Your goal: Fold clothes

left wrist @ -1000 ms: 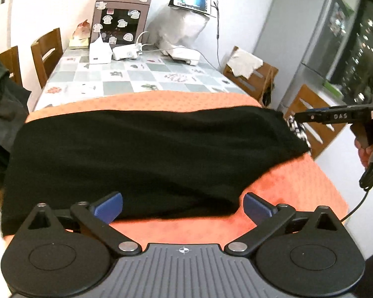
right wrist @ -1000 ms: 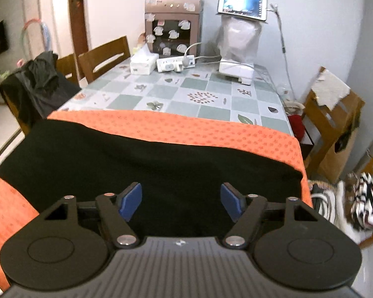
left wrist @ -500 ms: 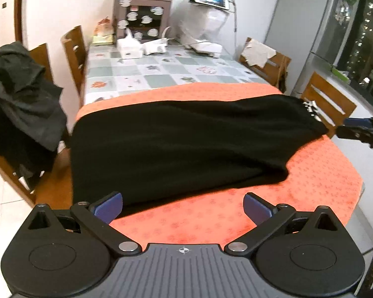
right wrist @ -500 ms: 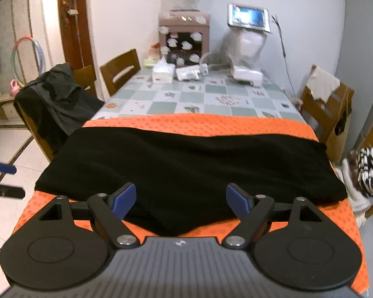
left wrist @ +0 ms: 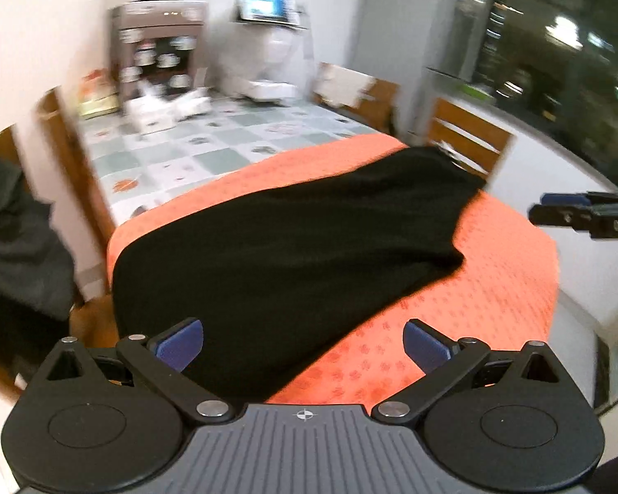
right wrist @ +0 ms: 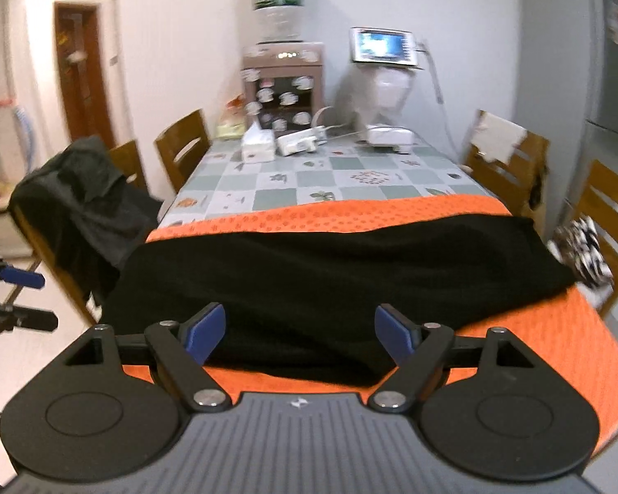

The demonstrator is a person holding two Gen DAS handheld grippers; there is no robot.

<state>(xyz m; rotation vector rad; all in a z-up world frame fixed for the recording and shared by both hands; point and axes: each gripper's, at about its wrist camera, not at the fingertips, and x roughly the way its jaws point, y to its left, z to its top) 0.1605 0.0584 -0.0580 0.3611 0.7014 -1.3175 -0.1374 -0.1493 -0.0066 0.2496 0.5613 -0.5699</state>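
Note:
A black garment (left wrist: 292, 238) lies spread across an orange cloth (left wrist: 494, 288) at the near end of the table; the right wrist view shows the same garment (right wrist: 329, 280) on the cloth (right wrist: 556, 341). My left gripper (left wrist: 303, 346) hovers open above the garment's near left corner with nothing between its blue pads. My right gripper (right wrist: 300, 331) is open too, over the garment's near edge and holding nothing. Each gripper shows in the other's view: the right gripper (left wrist: 577, 214) at the far right, the left gripper (right wrist: 20, 298) at the far left, off the table.
Beyond the cloth, the checkered table top (right wrist: 350, 181) carries a tissue box (right wrist: 257, 146), a power strip (right wrist: 298, 142) and a water dispenser (right wrist: 282, 78). Wooden chairs stand on both sides; one holds a dark jacket (right wrist: 78, 201), another a black-and-white cloth (right wrist: 585, 255).
Both grippers have drawn back from the table, so more of it shows. The left view has swung toward the garment's left corner. The garment has not moved.

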